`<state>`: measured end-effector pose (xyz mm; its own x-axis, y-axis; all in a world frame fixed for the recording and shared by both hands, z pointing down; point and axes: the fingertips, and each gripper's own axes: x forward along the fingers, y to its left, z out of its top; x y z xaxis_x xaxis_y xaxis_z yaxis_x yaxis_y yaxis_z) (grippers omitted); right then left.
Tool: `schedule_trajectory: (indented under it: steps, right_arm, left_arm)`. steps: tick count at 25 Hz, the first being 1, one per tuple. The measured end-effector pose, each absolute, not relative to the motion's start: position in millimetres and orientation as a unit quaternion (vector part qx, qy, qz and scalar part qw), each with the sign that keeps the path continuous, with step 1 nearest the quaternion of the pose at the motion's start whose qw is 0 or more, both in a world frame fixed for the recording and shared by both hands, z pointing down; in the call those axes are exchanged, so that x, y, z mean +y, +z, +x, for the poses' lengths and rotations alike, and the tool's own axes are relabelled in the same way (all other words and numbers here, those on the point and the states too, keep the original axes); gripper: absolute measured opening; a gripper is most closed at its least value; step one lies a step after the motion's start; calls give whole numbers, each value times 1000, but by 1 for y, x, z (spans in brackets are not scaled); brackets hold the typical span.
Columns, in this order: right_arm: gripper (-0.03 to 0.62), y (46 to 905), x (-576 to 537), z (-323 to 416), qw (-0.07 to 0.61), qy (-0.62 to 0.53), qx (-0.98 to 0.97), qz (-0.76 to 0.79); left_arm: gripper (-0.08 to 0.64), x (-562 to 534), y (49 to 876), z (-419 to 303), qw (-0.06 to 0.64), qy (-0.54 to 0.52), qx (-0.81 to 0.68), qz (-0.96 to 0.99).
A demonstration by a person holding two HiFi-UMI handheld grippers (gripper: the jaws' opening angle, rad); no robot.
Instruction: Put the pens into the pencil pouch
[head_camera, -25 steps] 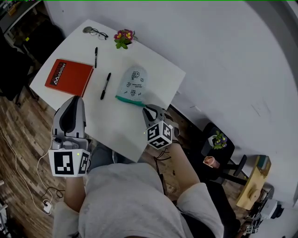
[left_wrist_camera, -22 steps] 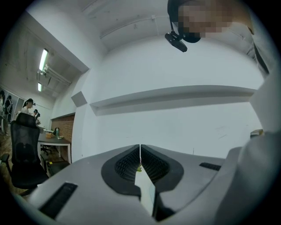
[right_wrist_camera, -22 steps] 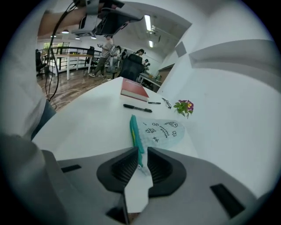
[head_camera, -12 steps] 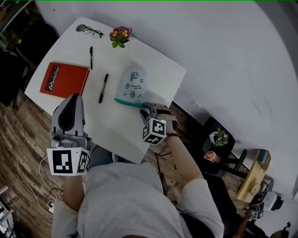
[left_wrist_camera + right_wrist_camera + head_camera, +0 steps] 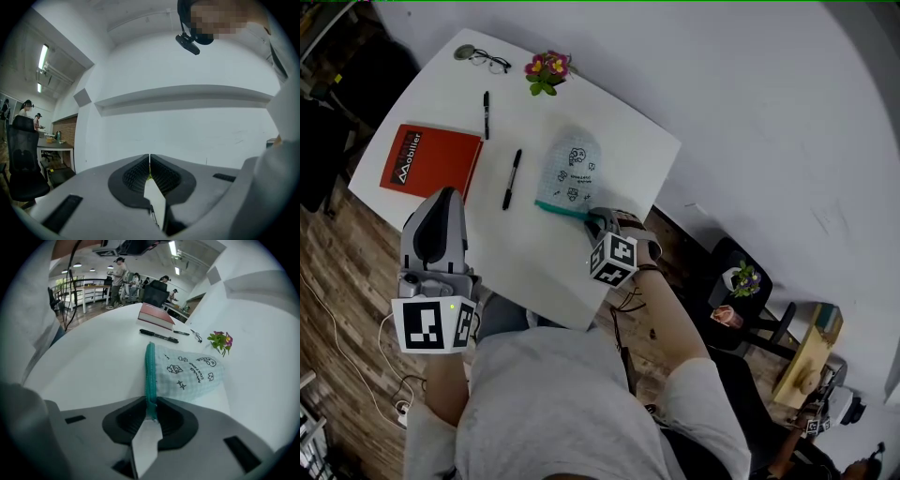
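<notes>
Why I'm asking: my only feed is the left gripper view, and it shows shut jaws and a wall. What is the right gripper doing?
Observer: The right gripper is shut on the teal zipper edge of the pencil pouch, at its near end.
Operator: And the pens?
Observer: Both lie on the table, left of the pouch: the near pen and the far pen. Neither is in it.
Operator: Where is my gripper?
Observer: In the head view the left gripper shows over the table's near left edge, just short of the red book.
</notes>
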<state>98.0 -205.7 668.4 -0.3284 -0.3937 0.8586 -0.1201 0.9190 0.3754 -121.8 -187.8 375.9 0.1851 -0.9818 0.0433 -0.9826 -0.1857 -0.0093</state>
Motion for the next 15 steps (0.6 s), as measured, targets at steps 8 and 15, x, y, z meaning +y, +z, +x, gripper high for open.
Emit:
schedule_trajectory:
  steps: [8, 15]
  right_arm:
    - [41, 649, -206, 92, 493, -30, -841, 221]
    - [40, 578, -207, 78, 375, 19, -885, 276]
  left_arm:
    - [28, -176, 373, -125, 4, 17, -643, 766]
    - [28, -164, 363, -122, -9, 14, -648, 761]
